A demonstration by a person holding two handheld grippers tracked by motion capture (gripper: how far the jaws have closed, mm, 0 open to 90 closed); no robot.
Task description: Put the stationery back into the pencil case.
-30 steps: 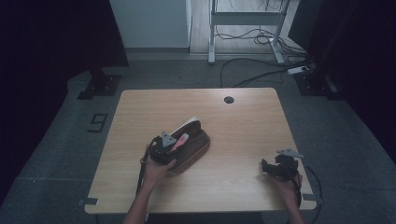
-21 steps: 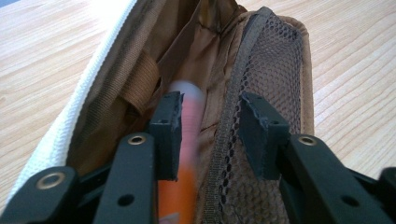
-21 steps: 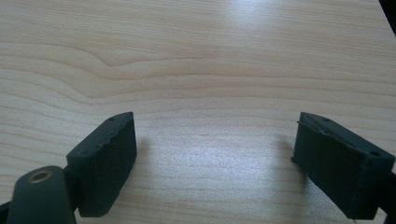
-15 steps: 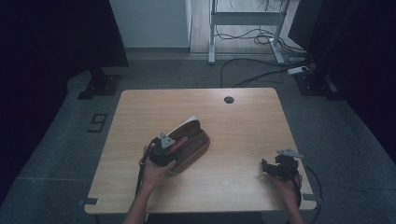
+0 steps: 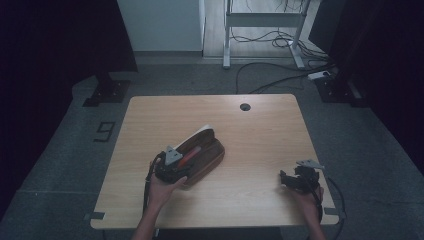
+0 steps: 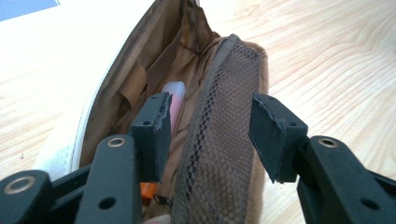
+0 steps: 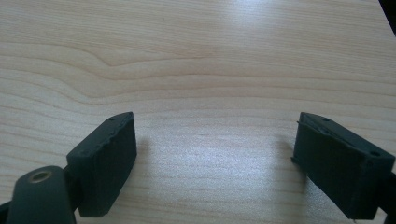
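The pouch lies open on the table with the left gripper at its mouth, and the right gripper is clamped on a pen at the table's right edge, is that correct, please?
Not quite: the right gripper holds no pen. The right gripper view shows its jaws wide apart over bare table with nothing between them. The rest stands: the pouch lies open, and the left gripper is at its mouth, its jaws having just been opening, with the mesh pocket edge between them.
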